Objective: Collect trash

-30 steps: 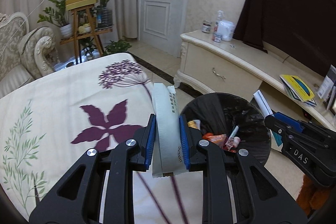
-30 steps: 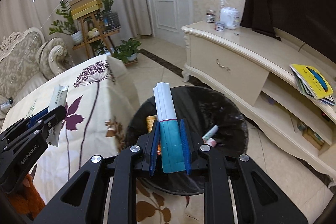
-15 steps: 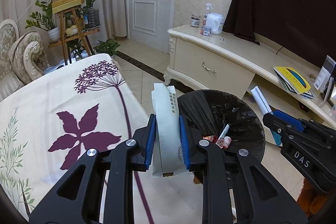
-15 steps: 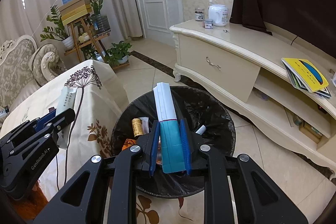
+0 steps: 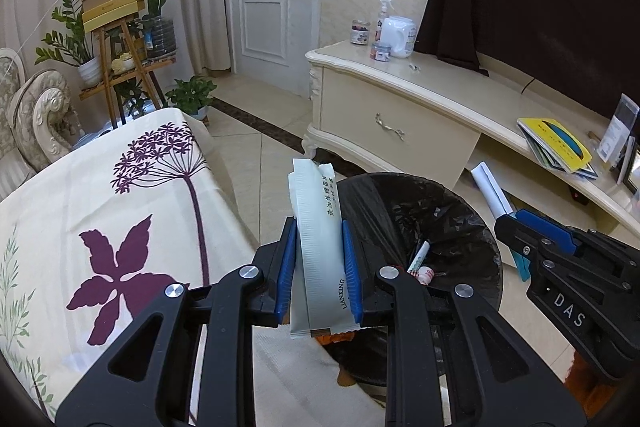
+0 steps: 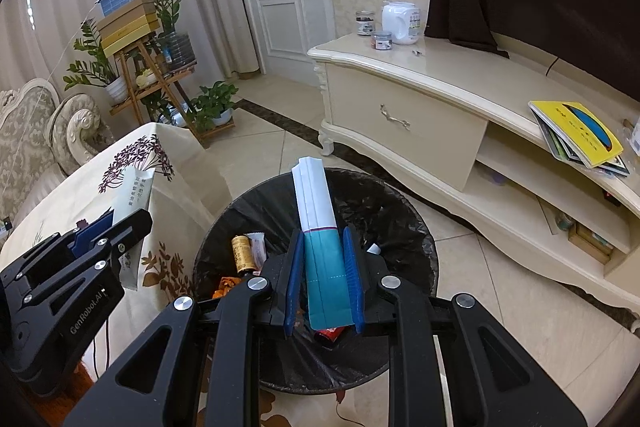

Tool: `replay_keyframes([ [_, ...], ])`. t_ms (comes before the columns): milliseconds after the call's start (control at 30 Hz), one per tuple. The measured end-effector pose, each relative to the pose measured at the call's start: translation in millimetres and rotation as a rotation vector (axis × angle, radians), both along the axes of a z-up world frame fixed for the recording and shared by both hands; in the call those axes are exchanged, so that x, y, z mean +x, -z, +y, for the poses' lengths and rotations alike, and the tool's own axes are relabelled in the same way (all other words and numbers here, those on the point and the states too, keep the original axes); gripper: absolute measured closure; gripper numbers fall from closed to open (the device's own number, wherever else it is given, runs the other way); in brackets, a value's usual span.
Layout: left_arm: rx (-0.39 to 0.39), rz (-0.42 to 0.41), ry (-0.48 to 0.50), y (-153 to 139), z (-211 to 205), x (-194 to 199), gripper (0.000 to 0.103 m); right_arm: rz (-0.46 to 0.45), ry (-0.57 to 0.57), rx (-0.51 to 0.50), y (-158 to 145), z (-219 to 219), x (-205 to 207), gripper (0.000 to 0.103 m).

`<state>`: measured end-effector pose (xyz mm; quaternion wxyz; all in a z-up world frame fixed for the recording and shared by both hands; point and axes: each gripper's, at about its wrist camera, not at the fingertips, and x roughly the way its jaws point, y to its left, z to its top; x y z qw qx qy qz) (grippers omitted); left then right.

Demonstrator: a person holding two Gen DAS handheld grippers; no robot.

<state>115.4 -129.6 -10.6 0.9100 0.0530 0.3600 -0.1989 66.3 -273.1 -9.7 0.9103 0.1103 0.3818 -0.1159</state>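
Note:
My left gripper point(image 5: 319, 263) is shut on a pale green wrapper point(image 5: 318, 247) with printed text, held at the table's edge beside the bin point(image 5: 460, 211). My right gripper point(image 6: 323, 279) is shut on a white and teal packet point(image 6: 322, 227), held over the black-lined bin point(image 6: 408, 227). The bin holds several pieces of trash, among them a gold can point(image 6: 242, 253). The left gripper point(image 6: 102, 227) with its wrapper shows at the left of the right wrist view. The right gripper point(image 5: 516, 227) shows at the right of the left wrist view.
A table with a floral cloth point(image 5: 100, 227) stands left of the bin. A cream TV cabinet point(image 6: 420, 107) with bottles, jars and a yellow book point(image 6: 580, 131) runs along the right. A plant stand point(image 6: 148, 67) and a sofa point(image 6: 40, 123) stand at the back left.
Both grippers have moved right and forward toward the bin, each still holding its item. The right gripper now hangs more squarely over the bin's opening.

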Motion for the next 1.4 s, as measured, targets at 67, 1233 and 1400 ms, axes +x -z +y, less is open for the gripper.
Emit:
replay_keyframes([
  [67, 0.002, 0.004, 0.0, 1.6, -1.4, 1.6, 0.081, 0.004, 0.002, 0.001, 1.8, -0.7, 2.4, 0.082],
  [1233, 0.047, -0.022, -0.272, -13.4, 113.6, -13.5, 0.022, 0.015, -0.152, -0.053, 3.1, 80.0, 21.6, 0.034],
  [1400, 0.056, -0.026, -0.334, -16.3, 144.4, -23.6, 0.019, 0.012, -0.202, -0.054, 1.5, 106.2, 23.7, 0.033],
])
